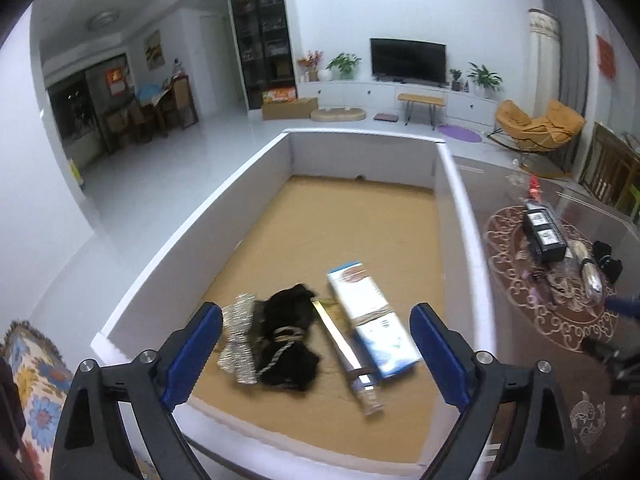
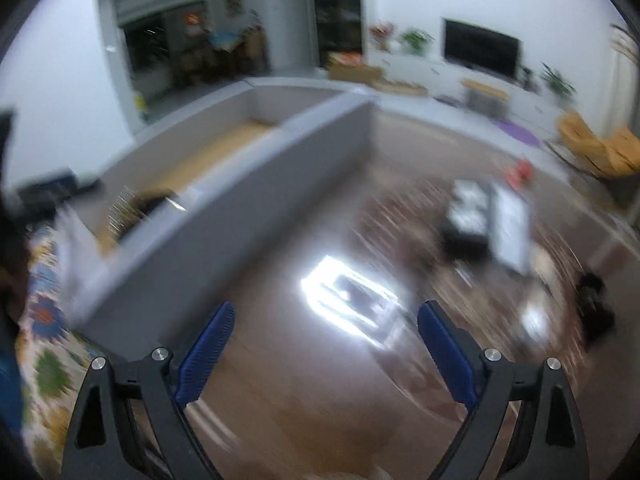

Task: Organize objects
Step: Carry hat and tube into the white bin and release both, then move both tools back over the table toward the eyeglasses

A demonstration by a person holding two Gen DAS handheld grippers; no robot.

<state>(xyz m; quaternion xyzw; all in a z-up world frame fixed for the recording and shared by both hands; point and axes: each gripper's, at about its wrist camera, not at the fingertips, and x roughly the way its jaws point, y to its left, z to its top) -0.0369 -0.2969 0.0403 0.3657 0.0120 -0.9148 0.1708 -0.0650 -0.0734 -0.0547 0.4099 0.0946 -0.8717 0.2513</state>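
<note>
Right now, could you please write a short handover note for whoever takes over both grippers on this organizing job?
Left gripper: open, empty, hovering over the near end of the white box.
Right gripper: open, empty, above the glass table; its view is motion-blurred.
Done: in the box lie a silver bow, a black fabric piece, a slim gold package and a blue-and-white carton.
Left: on the table, to the right of the box, remain a black box, a small black item and some clear-wrapped bits too blurred to identify. They presumably go into the white box next.
</note>
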